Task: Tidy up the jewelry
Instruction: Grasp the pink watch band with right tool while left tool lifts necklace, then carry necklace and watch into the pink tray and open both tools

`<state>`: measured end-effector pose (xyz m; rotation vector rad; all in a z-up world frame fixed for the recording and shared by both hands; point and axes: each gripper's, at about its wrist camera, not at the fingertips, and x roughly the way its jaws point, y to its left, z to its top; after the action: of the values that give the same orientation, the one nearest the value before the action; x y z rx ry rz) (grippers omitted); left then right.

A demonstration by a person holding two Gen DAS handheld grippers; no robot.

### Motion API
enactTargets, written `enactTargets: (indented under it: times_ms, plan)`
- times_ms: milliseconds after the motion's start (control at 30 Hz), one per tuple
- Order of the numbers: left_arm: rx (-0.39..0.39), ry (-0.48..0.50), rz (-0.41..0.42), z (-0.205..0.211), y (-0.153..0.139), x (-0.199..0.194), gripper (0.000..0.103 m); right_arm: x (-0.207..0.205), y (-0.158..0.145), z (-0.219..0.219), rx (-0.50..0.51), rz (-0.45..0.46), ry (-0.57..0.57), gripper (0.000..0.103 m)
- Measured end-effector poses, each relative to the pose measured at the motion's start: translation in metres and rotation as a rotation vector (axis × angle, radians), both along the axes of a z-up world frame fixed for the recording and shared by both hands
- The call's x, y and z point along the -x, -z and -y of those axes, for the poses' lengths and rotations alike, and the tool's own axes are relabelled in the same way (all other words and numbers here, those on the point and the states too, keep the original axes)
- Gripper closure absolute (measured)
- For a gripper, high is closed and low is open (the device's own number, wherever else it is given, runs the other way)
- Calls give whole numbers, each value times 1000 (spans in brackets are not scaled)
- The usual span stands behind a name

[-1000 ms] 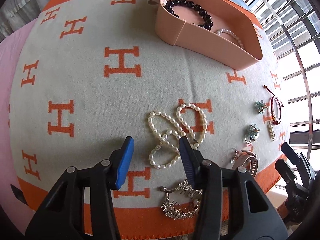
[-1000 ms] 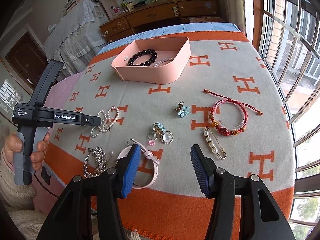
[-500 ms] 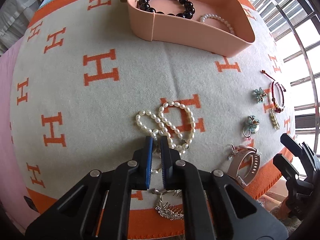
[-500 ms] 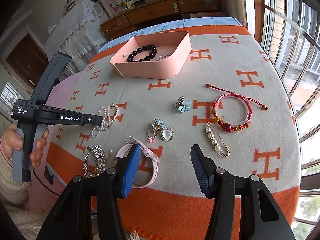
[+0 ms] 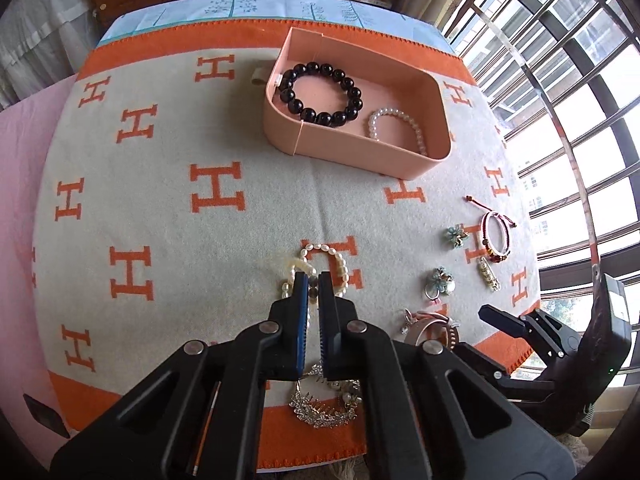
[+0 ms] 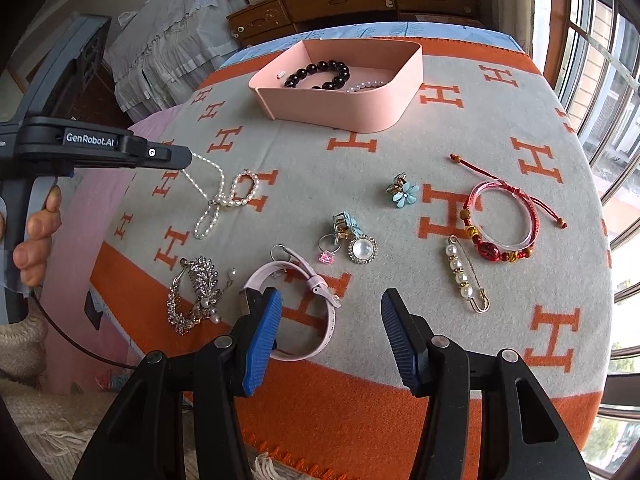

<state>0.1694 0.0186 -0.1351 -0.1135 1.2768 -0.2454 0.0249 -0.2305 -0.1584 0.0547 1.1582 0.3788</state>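
My left gripper (image 5: 313, 280) is shut on the white pearl necklace (image 5: 332, 264) and lifts one end off the blanket. In the right wrist view the necklace (image 6: 224, 196) hangs from the left gripper (image 6: 188, 157), its lower loops still on the cloth. The pink tray (image 5: 434, 92) at the far side holds a black bead bracelet (image 5: 320, 94) and a small pearl bracelet (image 5: 398, 126). My right gripper (image 6: 328, 336) is open and empty, above the near edge by the pink watch strap (image 6: 296, 304).
On the orange-and-grey blanket (image 6: 460, 128) lie a red cord bracelet (image 6: 504, 216), a pearl safety pin (image 6: 466, 276), blue flower clips (image 6: 404, 192), a ring and pearl brooch (image 6: 352, 246) and a rhinestone hairpiece (image 6: 196, 292). A window stands at the right.
My left gripper closed on the pearl necklace and has risen with it, pulling a strand up. The right gripper has barely moved.
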Motion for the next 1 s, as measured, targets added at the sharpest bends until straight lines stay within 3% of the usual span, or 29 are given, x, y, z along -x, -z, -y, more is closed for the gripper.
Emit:
enactTargets:
  times_ms: [167,267,367,467,567,767,1000]
  plan:
    - [41,17,73,-10,-32,23,100,-7,12,-13,38,-26,-37,51]
    - [53,22,110,-14,-51,34,100,-12,21,-17,73,-34,-52,65]
    - [60,22,137,-15,-65,39,100,-15,25,-19,101,-17,-58,71]
    - [58,21,171,-17,-81,41,100,-16,26,-23,106,-14,-74,87]
    - [54,19,212,-20,-101,43,100,-13,19,-24,113,3,-79,89]
    - [28,26,310,-19,-148,41,100,-17,-34,-19,98,124,-43,93]
    - [15,7,401,-10,-199,13,100,-52,-109,-17,125,303,35,93]
